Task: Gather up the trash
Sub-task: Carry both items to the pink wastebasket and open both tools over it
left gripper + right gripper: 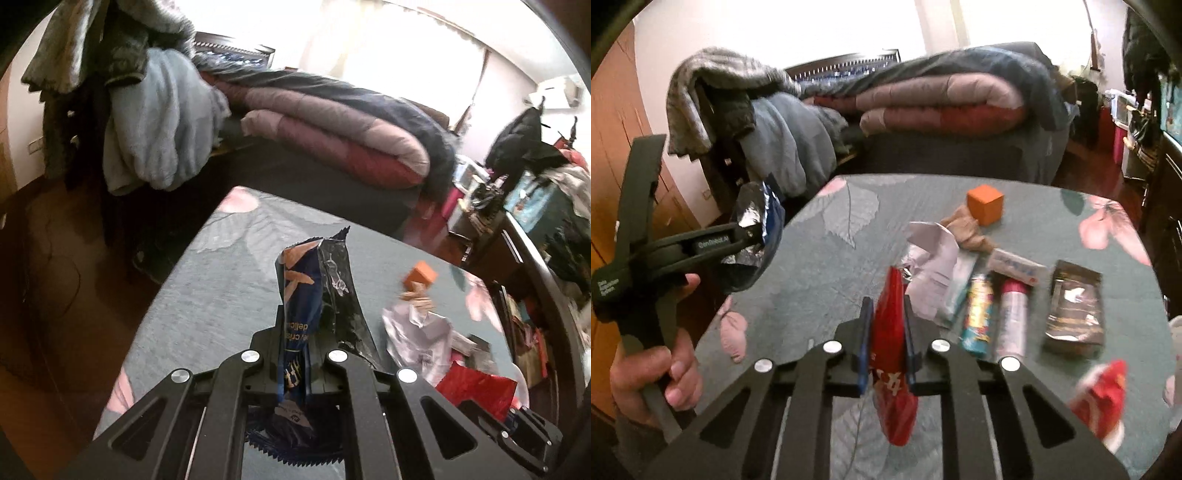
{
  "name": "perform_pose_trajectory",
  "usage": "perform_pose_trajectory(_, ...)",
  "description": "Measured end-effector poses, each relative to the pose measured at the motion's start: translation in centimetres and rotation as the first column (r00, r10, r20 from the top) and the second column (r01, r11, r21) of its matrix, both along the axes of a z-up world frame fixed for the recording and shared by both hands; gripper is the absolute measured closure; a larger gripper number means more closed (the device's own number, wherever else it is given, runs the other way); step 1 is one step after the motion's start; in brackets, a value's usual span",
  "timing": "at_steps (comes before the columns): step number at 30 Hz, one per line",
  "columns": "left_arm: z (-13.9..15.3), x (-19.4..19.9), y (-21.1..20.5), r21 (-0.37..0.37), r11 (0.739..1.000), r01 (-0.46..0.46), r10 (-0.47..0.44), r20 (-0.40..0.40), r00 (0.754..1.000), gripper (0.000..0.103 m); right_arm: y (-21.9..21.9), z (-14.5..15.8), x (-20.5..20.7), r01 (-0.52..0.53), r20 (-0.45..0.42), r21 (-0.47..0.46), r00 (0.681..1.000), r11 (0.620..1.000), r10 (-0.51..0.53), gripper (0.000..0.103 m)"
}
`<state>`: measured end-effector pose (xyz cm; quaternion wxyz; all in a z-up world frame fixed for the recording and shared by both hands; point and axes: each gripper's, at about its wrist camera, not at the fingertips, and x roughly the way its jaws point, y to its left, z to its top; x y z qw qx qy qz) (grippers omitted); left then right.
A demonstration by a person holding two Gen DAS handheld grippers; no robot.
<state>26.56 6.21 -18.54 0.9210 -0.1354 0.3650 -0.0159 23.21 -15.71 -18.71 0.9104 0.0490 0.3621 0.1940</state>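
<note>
While left claw [295,354] pinches blue wrapper [299,295], right claw [886,332] clamps red wrapper [888,314].

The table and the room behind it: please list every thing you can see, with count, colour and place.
blue snack wrapper: 1, dark blue and silver, held in the left gripper
red wrapper: 1, red, held in the right gripper
second red wrapper: 1, red, table's near right edge
crumpled paper: 1, white, table's middle
orange cube: 1, orange, far side of table
cans: 2, one teal, one silver-red, lying side by side
dark pouch: 1, black, right of cans
table: 1, grey-green with flower print
folded quilt: 1, mauve and red, behind table
left gripper: 1, black, shut
right gripper: 1, black, shut
hand: 1, holding the left gripper
</note>
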Motion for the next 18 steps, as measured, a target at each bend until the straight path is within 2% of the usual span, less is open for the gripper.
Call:
perform_pose_trajectory(4,2.0,-1.6,-3.2,0.006,0.997,0.077,-0.078,0.044,0.996,0.096,-3.3,1.8,-2.8,0.027,0.038,0.035,0.999,0.999,-0.029,0.088)
perform_pose_trajectory(9,3.7,-3.0,-8.1,0.012,0.982,0.187,-0.188,0.086,0.978,0.095,-7.5,3.4,-5.8,0.085,0.091,0.046,0.992,0.995,-0.089,0.088)
perform_pose_trajectory(14,4.3,-3.2,-14.4,0.007,0.943,0.331,-0.33,0.098,0.939,0.095,-13.2,4.2,-8.2,0.192,0.127,0.064,0.972,0.979,-0.199,0.089)
perform_pose_trajectory(18,4.4,-2.5,-20.4,0.0,0.89,0.456,-0.454,0.094,0.886,0.095,-18.7,3.8,-9.2,0.324,0.133,0.066,0.934,0.944,-0.33,0.089)
